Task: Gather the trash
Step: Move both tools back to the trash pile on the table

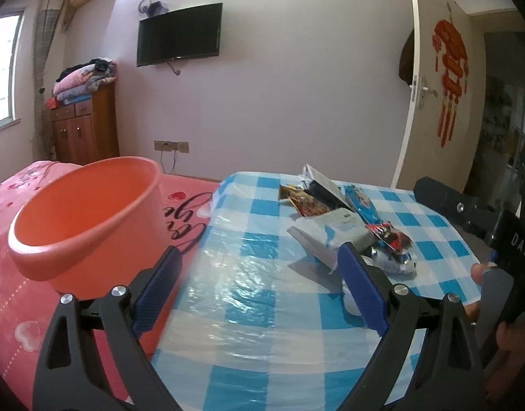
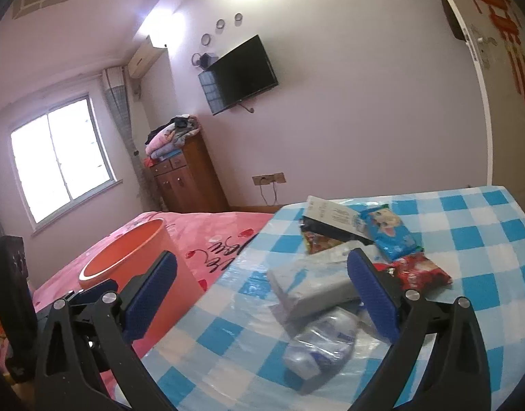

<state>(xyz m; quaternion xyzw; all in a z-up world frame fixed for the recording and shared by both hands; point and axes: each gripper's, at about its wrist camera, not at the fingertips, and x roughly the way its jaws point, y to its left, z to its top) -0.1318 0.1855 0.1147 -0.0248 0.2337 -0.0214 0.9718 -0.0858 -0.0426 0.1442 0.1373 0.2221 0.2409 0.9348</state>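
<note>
Your left gripper (image 1: 259,294) and right gripper (image 2: 262,301) both stand with their blue pads wide apart and nothing between them. Nothing is collected yet, as far as you can see: the orange bin (image 1: 87,219) sits on the pink bedspread (image 1: 9,294) beside the checked table (image 1: 262,359), and what shows of its inside looks bare. All the trash is left on the table (a crumpled clear bottle (image 2: 322,346), a grey packet (image 2: 314,287), a blue wrapper (image 2: 392,236), a red wrapper (image 2: 422,274)), lying together just ahead of your grippers.
</note>
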